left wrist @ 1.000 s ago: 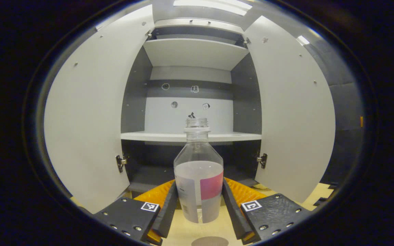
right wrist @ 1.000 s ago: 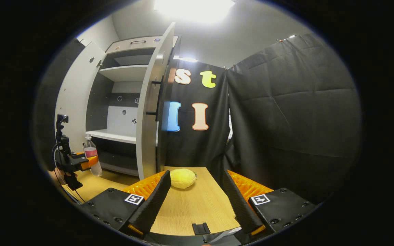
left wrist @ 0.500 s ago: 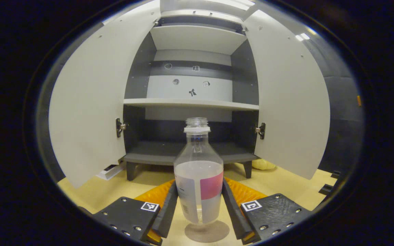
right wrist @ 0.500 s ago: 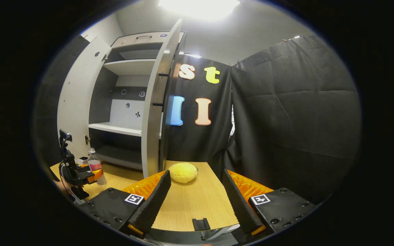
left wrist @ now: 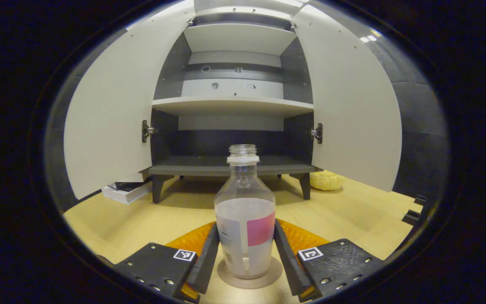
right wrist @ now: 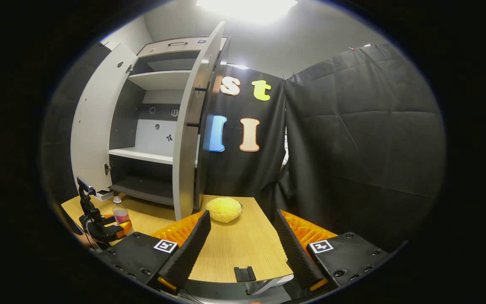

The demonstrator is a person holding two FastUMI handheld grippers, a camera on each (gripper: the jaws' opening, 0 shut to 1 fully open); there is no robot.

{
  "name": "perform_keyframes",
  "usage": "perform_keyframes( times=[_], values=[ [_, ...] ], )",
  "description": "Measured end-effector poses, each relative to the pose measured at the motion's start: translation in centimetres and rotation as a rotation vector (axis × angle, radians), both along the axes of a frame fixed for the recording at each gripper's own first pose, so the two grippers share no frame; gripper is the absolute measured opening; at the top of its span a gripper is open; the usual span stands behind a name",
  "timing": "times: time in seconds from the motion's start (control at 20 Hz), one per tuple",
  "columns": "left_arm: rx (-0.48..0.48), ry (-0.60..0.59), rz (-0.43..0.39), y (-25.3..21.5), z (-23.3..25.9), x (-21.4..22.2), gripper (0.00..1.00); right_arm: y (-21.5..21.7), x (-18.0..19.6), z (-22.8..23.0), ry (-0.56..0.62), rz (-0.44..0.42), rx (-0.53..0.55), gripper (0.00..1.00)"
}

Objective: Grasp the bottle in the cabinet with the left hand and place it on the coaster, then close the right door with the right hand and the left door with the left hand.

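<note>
In the left gripper view, going left to right: a flat white box (left wrist: 125,191) lies on the table (left wrist: 141,219) beside the cabinet's left front leg, partly behind the lower edge of the left door (left wrist: 112,114), which stands wide open. The cabinet (left wrist: 230,164) is open to the front, with bare shelves and small stickers on its back panel. The right door (left wrist: 348,109) also stands wide open, and a yellow lumpy object (left wrist: 326,180) rests on the table just below its lower edge. Nothing lies on the table between the bottle and the cabinet. The bottle (left wrist: 245,211) stands upright on the round grey coaster (left wrist: 251,279), in front of the cabinet and well apart from it. It is clear plastic, uncapped, with a white neck ring, a label that is part white and part pink, and a pale fill to about mid-height. The left gripper (left wrist: 245,253) has one finger pressed to each side of the bottle's lower body, so it grips the bottle. In the right gripper view, the left gripper (right wrist: 109,230) and the bottle (right wrist: 120,214) sit at the far left on the table, the open cabinet behind them. The right door is seen edge-on near centre, with the yellow object (right wrist: 223,209) just to its right. The right gripper (right wrist: 243,249) has its fingers spread wide and holds nothing; a small black clip (right wrist: 244,274) sits at the table's near edge between them.
</note>
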State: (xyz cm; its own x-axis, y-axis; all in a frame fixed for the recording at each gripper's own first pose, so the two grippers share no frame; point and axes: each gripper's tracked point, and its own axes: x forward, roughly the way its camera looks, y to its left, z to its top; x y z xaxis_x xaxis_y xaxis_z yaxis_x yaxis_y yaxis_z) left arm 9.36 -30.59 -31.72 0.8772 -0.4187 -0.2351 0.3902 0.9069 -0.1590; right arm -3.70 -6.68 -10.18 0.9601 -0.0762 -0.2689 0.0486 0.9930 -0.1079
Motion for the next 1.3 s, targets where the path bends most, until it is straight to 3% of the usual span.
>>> perform_keyframes(
  times=[0.3, 0.45, 0.55, 0.6, 1.0, 1.3],
  values=[
    [0.018, 0.033, 0.018, 0.1, 0.2, -0.1, 0.74, 1.0, 0.7, 0.2, -0.011, 0.029, -0.004, 0.98],
    [0.042, 0.04, 0.032, -0.4, 0.6, -0.3, 0.89, 1.3, 1.1, 0.5, -0.019, 0.035, 0.015, 0.98],
    [0.045, 0.033, 0.037, -0.2, 1.8, -0.5, 0.89, 1.4, 1.3, 1.0, -0.026, 0.042, 0.032, 0.98],
    [0.046, 0.022, 0.043, -0.1, 2.8, -0.6, 0.83, 1.4, 1.5, 1.4, -0.039, 0.044, 0.039, 0.98],
    [0.028, -0.049, 0.087, 2.8, 12.6, -3.7, 0.83, 0.8, 4.8, 4.6, -0.132, 0.055, 0.105, 0.97],
    [0.056, -0.093, 0.16, 9.3, 19.5, -5.3, 0.83, 0.2, 8.6, 7.4, -0.169, 0.031, 0.149, 0.96]
  ],
)
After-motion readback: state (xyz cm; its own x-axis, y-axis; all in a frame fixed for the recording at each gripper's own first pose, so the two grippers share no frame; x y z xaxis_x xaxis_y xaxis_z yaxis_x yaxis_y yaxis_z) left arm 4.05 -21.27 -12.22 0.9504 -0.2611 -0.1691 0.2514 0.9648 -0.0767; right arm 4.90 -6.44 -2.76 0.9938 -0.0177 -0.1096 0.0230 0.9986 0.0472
